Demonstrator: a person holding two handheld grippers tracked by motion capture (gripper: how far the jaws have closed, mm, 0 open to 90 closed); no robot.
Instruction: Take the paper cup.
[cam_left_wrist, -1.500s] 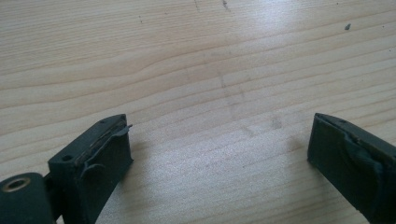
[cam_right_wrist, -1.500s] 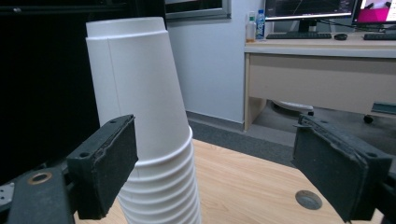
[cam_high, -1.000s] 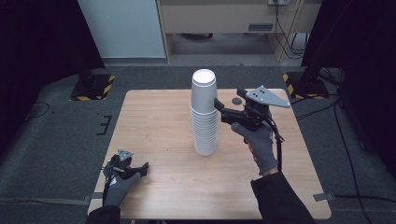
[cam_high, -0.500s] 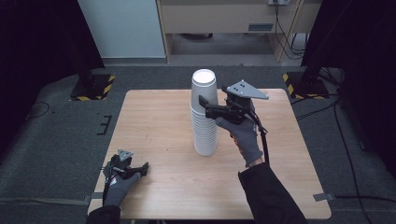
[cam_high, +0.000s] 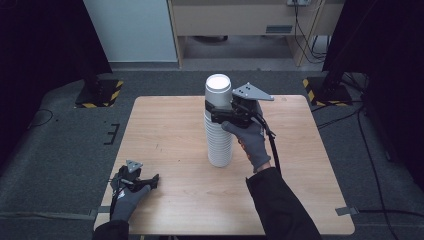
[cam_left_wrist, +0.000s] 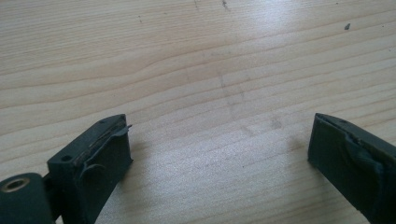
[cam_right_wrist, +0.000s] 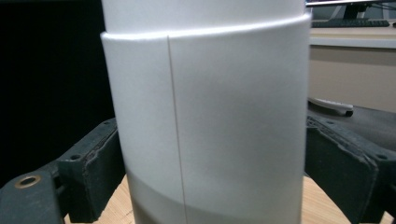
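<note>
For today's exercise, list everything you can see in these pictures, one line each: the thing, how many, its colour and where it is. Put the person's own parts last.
Stack of paper cups: one stack, white, upright at the table's middle.
Table: one, light wood, on grey floor.
Right hand-held gripper: one, black, jaws either side of the stack's upper part; whether they press it cannot be told.
Left hand-held gripper: one, black, open, low over the near left corner.
Gloved hands: two, grey, holding the grippers.

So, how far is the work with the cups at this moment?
Done: the right gripper has its jaws around the upper part of the stack of white cups. In hand: whether they already press the cup is unclear. Left: no cup is lifted off yet. The left gripper rests open on the table.
</note>
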